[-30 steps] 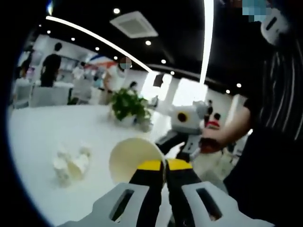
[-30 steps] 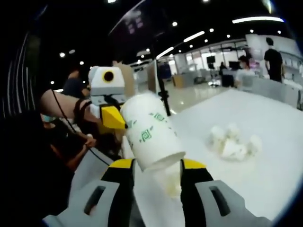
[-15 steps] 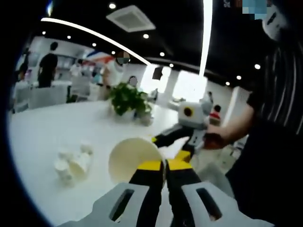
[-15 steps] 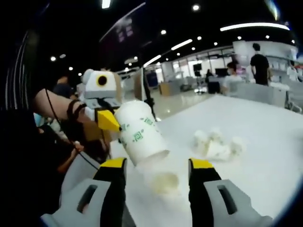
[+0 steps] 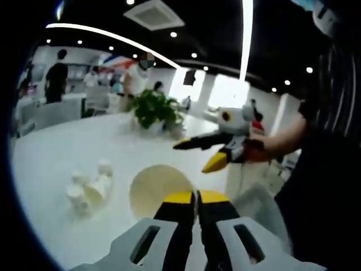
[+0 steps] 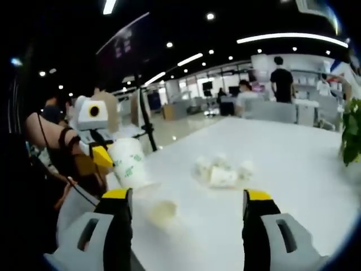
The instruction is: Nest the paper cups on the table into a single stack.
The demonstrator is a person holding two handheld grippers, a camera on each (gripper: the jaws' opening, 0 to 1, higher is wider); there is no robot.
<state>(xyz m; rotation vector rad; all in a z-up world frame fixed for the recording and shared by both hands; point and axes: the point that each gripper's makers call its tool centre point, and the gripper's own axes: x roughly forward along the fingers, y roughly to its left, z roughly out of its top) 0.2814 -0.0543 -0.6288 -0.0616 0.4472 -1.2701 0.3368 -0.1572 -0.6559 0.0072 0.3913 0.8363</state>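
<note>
My left gripper (image 5: 196, 199) is shut on the rim of a white paper cup (image 5: 159, 189), whose cream inside faces the camera. In the right gripper view that cup (image 6: 129, 164) shows green print and hangs above the table's near corner, held by the left gripper (image 6: 103, 157). My right gripper (image 6: 186, 195) is open wide with nothing between its jaws, some way back from the cup. From the left gripper view, the right gripper (image 5: 192, 157) hovers just beyond the cup, jaws spread. A heap of several paper cups (image 5: 90, 188) (image 6: 220, 171) lies on the white table (image 5: 51, 158).
A potted green plant (image 5: 155, 113) (image 6: 353, 130) stands further back on the table (image 6: 304, 164). The person's arm and dark striped clothes (image 5: 327, 169) are on the right. Other people stand by desks far behind. The table edge runs close under the held cup.
My right gripper has opened wider and drawn back from the cup it was around. The cup stays in the left gripper.
</note>
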